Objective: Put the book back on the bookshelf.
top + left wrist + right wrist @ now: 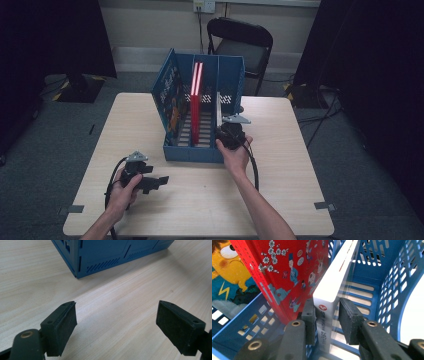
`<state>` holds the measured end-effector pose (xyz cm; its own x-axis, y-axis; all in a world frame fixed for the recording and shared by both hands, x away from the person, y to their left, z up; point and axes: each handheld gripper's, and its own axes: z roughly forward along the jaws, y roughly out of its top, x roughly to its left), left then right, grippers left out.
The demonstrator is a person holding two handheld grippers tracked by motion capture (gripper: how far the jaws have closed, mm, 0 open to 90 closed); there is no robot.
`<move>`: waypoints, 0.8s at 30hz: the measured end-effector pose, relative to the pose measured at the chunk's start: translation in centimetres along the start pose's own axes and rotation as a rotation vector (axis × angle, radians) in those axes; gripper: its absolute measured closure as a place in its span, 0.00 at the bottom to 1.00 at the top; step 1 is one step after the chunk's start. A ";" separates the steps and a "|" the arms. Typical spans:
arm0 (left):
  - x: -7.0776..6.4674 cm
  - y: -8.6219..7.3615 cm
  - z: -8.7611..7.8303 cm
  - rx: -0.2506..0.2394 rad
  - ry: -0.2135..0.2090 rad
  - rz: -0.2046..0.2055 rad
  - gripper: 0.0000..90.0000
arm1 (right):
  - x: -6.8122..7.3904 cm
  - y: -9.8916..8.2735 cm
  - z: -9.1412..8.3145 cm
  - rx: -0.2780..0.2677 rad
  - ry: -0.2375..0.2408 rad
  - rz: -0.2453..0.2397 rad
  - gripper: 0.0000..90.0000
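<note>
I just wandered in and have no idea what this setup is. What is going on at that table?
A person is working at a wooden table with two tools. The right hand-held gripper has its jaws around the spine of a white book standing in a blue file rack, next to a red book. The left hand-held gripper rests open over bare table, holding nothing.

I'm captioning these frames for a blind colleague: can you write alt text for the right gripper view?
The right gripper clamps the spine of a white book standing in a blue slotted file rack. A red illustrated book leans beside it on the left.
</note>
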<state>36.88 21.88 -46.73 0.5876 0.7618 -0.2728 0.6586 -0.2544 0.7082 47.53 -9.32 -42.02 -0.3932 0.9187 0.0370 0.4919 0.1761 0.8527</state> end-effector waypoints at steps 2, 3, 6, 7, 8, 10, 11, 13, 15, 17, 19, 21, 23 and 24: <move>0.0 0.0 0.0 -0.006 0.003 0.003 0.18 | 0.1 0.1 0.1 0.000 -0.006 0.000 0.75; 0.0 0.0 0.0 -0.006 0.003 0.003 0.18 | 0.1 0.1 0.2 -0.001 -0.006 0.003 0.75; 0.0 0.0 0.0 -0.005 0.000 0.000 0.18 | 0.2 0.3 0.4 0.000 -0.008 0.001 0.75; 0.0 0.0 -0.1 -0.005 0.000 0.003 0.18 | 0.3 0.3 0.5 0.002 -0.009 -0.003 0.75; 0.0 0.0 -0.1 -0.006 0.000 0.004 0.18 | 0.3 0.4 0.5 0.004 -0.012 -0.008 0.75; -0.1 0.0 -0.2 -0.006 0.000 0.005 0.18 | 0.4 0.5 0.7 0.005 -0.015 -0.010 0.75; -0.2 0.0 -0.2 -0.011 0.000 0.001 0.18 | 0.3 0.5 0.7 0.007 -0.017 -0.009 0.75; -0.2 0.0 -0.2 -0.009 -0.001 0.001 0.18 | 0.3 0.6 0.7 0.013 -0.017 -0.012 0.75; -0.1 0.0 -0.1 -0.008 0.000 0.004 0.18 | 0.3 0.7 0.8 0.018 -0.017 -0.020 0.75; -0.1 0.0 -0.1 -0.006 -0.001 0.006 0.18 | 0.3 0.8 0.8 0.021 -0.017 -0.021 0.75; -0.1 0.0 0.0 -0.003 -0.001 0.004 0.18 | 0.3 0.7 0.8 0.017 -0.015 -0.020 0.75; -0.1 0.0 0.0 -0.005 -0.001 0.007 0.18 | 0.3 0.7 0.8 0.019 -0.010 -0.019 0.74; -0.1 0.0 0.0 -0.007 -0.001 0.010 0.18 | 0.2 0.6 0.8 0.019 -0.003 -0.018 0.73; -0.1 0.1 -0.1 -0.006 -0.001 0.011 0.18 | 0.1 0.6 0.8 0.020 0.005 -0.016 0.69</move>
<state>36.80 21.80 -46.60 0.5951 0.7583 -0.2661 0.6497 -0.2591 0.7147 48.40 -8.86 -41.92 -0.4048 0.9141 0.0257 0.5005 0.1980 0.8428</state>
